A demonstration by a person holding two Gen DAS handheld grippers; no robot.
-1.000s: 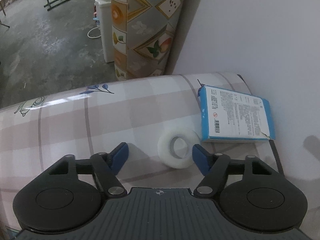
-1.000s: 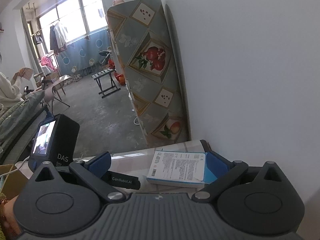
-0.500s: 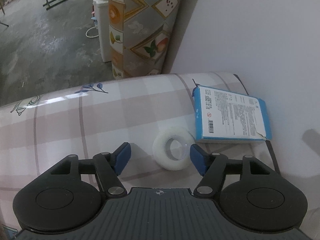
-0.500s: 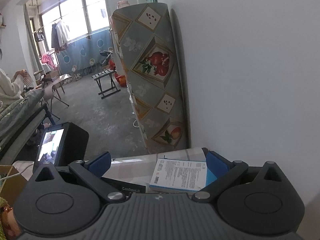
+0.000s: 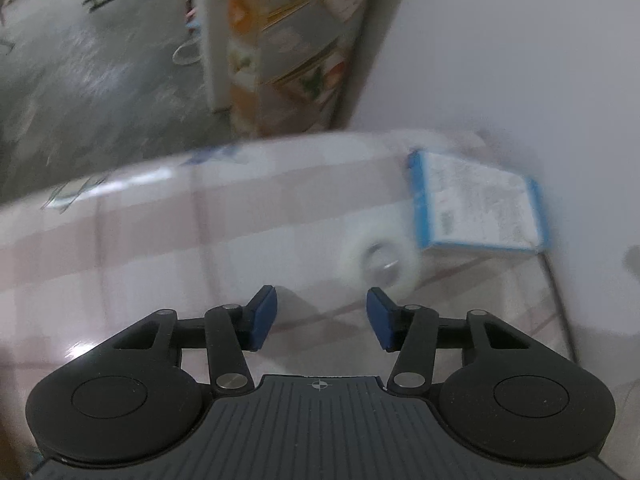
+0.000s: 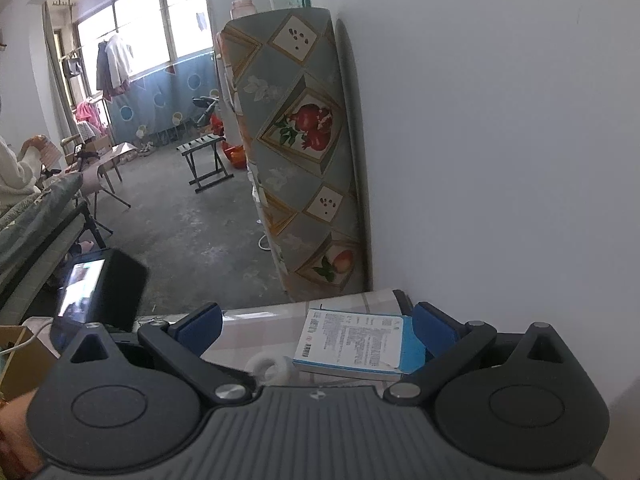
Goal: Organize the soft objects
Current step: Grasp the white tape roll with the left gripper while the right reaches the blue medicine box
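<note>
the white tape roll (image 5: 380, 258) lies right of middle, beside the blue box (image 5: 478, 208). it looks light and squashy; pinch its sides. the left gripper (image 5: 322, 314) is closing on nothing. the right gripper (image 6: 316, 326) is wide apart and empty.

Left wrist view is smeared by motion blur; the round white tape roll (image 5: 380, 258) looks streaked, perhaps moving. Right view sharp, daylit by tall glass windows (image 6: 136, 32); fisheye-bent edges.

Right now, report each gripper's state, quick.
Left gripper: jaws closing, nothing between them; the white tape roll lies beyond.
Right gripper: open, holding nothing.
</note>
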